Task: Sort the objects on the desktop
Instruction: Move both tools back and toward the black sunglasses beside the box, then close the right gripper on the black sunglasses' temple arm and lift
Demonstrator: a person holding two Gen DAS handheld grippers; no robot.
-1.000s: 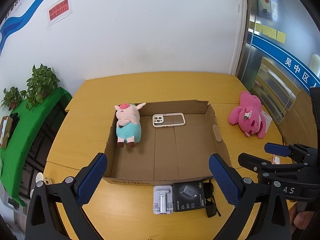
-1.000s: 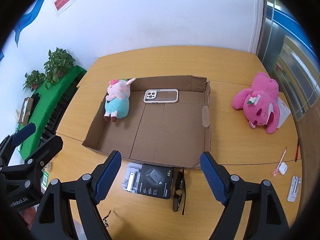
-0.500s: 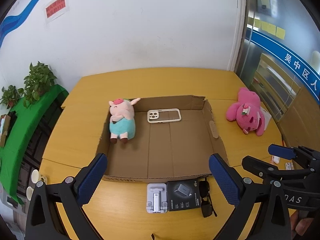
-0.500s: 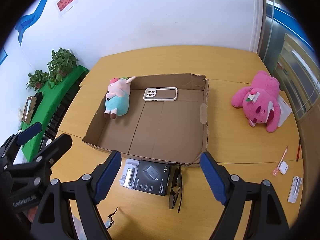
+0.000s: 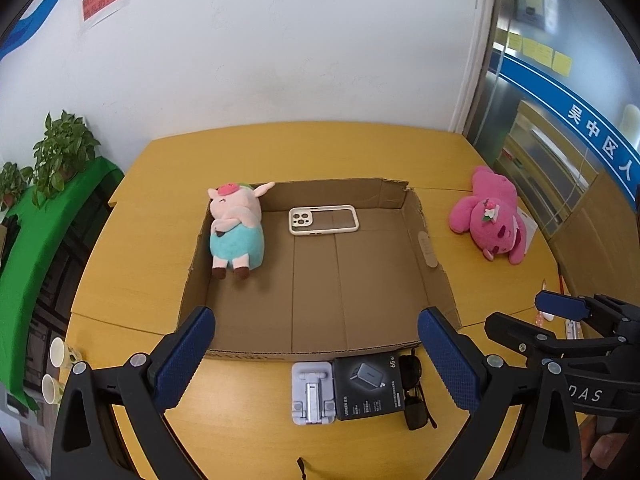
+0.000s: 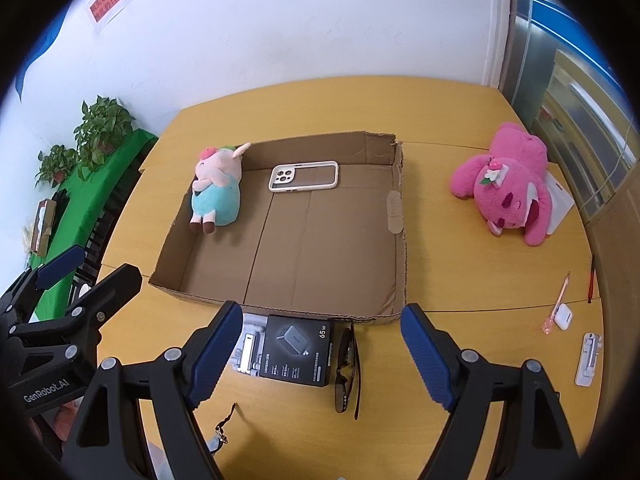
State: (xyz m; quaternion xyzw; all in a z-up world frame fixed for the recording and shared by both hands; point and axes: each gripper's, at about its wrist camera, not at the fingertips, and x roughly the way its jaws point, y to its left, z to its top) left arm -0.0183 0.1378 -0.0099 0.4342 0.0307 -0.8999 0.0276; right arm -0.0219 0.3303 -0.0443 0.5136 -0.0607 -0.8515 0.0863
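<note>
One shallow cardboard box (image 5: 332, 276) lies open in the middle of the yellow table (image 5: 304, 144), and it holds two things: one plush pig (image 5: 236, 232) in a blue outfit against the box's left wall and one phone case (image 5: 323, 220) lying flat near its far wall. Just outside the box's near wall three things lie side by side, touching or nearly so: one white phone stand (image 5: 313, 394), one black charger box (image 5: 370, 386) and one pair of sunglasses (image 5: 414, 392). One pink plush bear (image 5: 494, 216) lies well apart near the table's right edge, partly on a white card (image 6: 558, 204). Near the right front edge the right view shows one white earbud case (image 6: 563, 315), one pen (image 6: 557, 304) and a second white stand (image 6: 588, 358). The left gripper (image 5: 316, 354) and the right gripper (image 6: 322, 350) both stand wide apart with nothing between the pads, above the three items. Compared with a second ago, the left view has dropped slightly, so the box sits higher in frame; no object has moved.
</note>
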